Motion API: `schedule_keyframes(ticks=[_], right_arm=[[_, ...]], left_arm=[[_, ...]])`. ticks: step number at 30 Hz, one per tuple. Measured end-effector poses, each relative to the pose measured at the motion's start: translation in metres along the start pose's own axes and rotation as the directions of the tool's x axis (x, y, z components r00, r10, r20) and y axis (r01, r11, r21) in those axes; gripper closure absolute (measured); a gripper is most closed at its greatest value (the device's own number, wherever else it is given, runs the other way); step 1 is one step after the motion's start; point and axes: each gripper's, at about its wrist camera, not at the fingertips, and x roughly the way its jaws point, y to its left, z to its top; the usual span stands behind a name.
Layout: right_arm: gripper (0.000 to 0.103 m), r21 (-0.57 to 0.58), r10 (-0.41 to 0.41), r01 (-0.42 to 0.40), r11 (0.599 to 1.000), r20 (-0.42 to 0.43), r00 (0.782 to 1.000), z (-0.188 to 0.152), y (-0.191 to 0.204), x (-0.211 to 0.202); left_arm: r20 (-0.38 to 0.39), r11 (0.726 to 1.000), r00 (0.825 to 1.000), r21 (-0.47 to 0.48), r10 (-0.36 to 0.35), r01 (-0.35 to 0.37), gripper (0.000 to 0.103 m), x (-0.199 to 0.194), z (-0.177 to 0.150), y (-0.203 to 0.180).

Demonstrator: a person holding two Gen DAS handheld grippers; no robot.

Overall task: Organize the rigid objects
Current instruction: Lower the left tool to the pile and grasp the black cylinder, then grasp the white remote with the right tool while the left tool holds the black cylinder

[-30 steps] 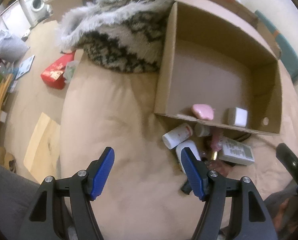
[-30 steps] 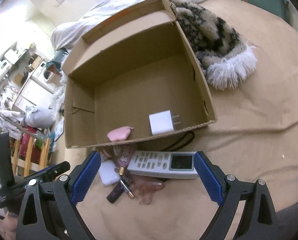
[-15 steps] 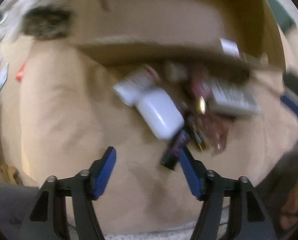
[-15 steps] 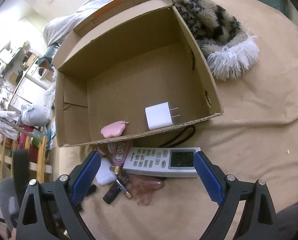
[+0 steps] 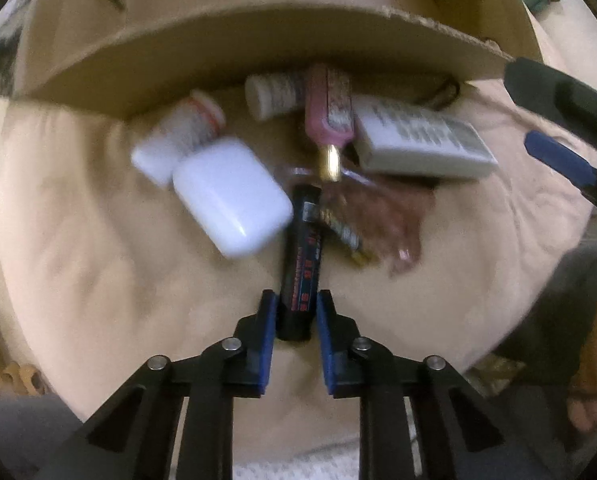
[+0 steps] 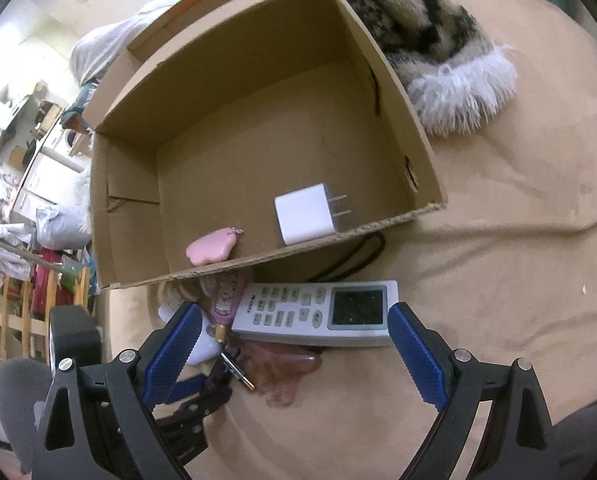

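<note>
Closing left tongs (image 5: 294, 312) around black tube (image 5: 300, 276), lettering unreadable; right tongs (image 6: 294, 344) wide.

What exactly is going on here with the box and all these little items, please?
A person is tidying small items into a cardboard box. The left gripper is closing on a black tube from the pile beside the box. The right gripper hovers open over a white remote.

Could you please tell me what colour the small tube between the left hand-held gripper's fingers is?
Black, with red and blue print; the small tube shows best in the left wrist view.
</note>
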Motion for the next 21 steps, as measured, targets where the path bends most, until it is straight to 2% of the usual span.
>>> schedule_keyframes(ticks=[4,7,11,15,21], right_arm=[[0.003,0.014,-0.004,0.004,1.000,-0.010,1.000,-0.001,-0.003,0.002],[0.003,0.011,-0.007,0.007,1.000,-0.019,1.000,-0.003,-0.002,0.005],[0.003,-0.002,-0.013,0.013,1.000,-0.029,0.999,-0.004,0.000,0.007],[0.003,-0.001,-0.019,0.019,1.000,-0.030,0.999,-0.005,-0.001,0.008],[0.003,0.001,-0.020,0.020,1.000,-0.033,0.999,-0.004,-0.002,0.009]], left_arm=[[-0.050,1.000,0.999,-0.002,-0.012,0.012,0.086,0.001,-0.014,0.004],[-0.054,1.000,0.998,-0.019,-0.012,0.011,0.086,0.002,-0.016,0.004],[-0.038,0.999,0.999,-0.041,0.006,-0.008,0.085,0.006,-0.007,0.005],[-0.025,0.999,0.999,-0.025,0.044,-0.044,0.085,0.012,0.001,-0.004],[-0.013,0.999,1.000,-0.039,0.018,-0.019,0.086,0.005,0.000,0.003]])
